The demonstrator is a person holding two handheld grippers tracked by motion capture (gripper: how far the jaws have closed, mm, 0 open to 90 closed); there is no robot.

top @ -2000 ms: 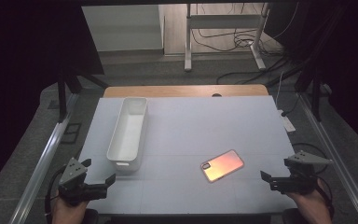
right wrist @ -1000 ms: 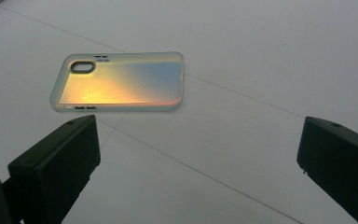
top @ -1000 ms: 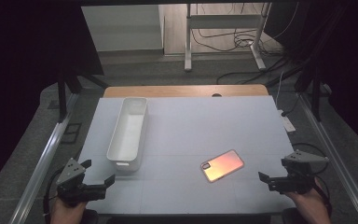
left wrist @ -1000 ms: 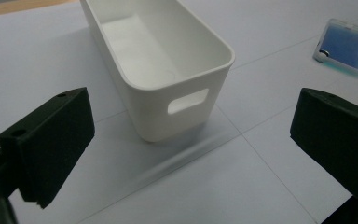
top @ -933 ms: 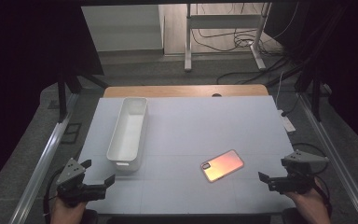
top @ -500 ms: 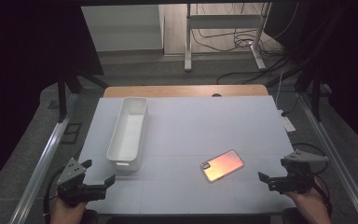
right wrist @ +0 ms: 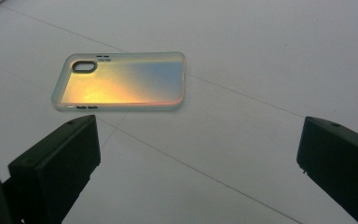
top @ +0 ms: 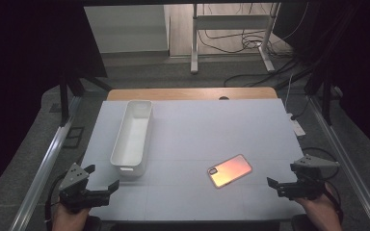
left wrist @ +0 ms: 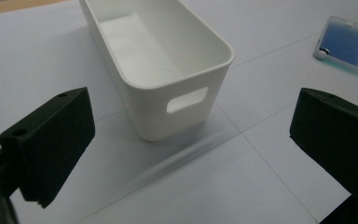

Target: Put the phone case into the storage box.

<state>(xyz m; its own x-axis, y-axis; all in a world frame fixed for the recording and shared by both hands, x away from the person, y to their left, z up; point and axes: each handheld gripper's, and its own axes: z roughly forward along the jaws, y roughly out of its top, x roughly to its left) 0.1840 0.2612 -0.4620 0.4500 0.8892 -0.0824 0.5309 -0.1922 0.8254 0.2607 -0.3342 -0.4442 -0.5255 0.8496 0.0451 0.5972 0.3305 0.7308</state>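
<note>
An iridescent phone case lies flat on the white table, right of centre near the front; the right gripper view has the case ahead of the jaws, shining orange to blue. A long empty white bin stands at the left; its handle end faces the left gripper. My left gripper is open at the front left corner, a little short of the bin. My right gripper is open at the front right, to the right of the case. Neither holds anything.
A wooden strip runs along the table's far edge. Metal rails flank the table on both sides. Behind it stand a metal frame and loose cables on the floor. A small white item lies at the right edge.
Both grippers stay almost still; the right one has shifted slightly. The phone case and bin have not moved.
</note>
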